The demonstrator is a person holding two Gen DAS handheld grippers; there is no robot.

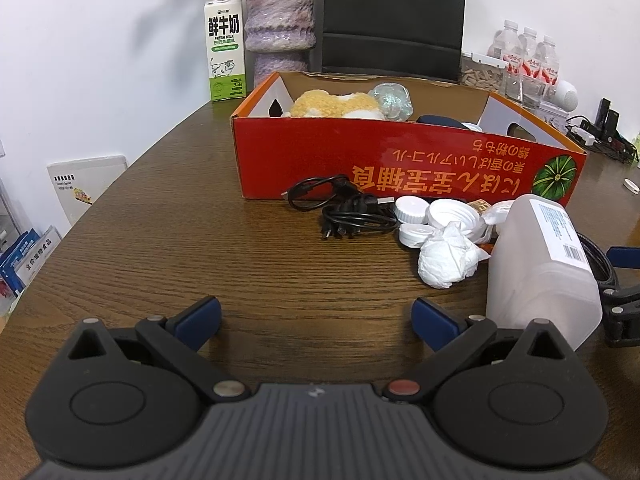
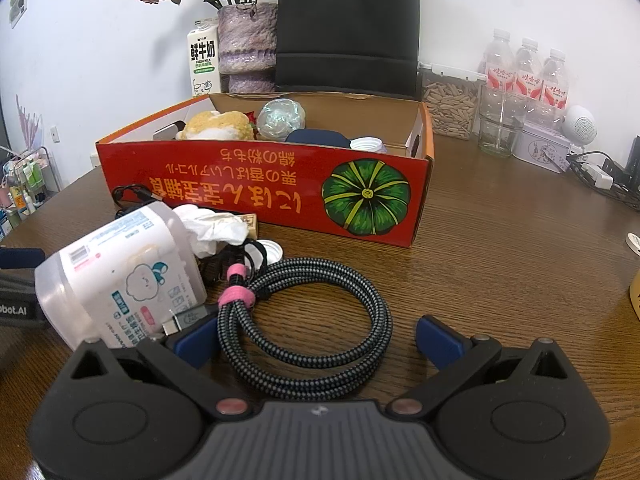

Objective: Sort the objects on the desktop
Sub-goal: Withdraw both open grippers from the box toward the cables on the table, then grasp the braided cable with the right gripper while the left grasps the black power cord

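Brown wood-grain desk against a white wall. Red cardboard box sits mid-desk toward the far edge, already holding a yellow plush, an iridescent ball, a dark blue item and a white-capped bottle.

Loose items lie along the box's near wall. I see a thin black cable, white caps, crumpled tissue and a translucent plastic jug lying on its side. Coiled braided cable with a pink strap is just beside the jug, toward the near edge.

My left gripper hovers over bare desk with its jaws spread and nothing between them. The jug is just off its right finger.

My right gripper is also spread wide, jaws straddling the braided coil's near loop, not pinching it. Its left finger is touching or nearly touching the coil and the jug; can't tell which.

Far edge holds a milk carton, a purple vase and a black chair back. Far right corner has water bottles and a jar of seeds.
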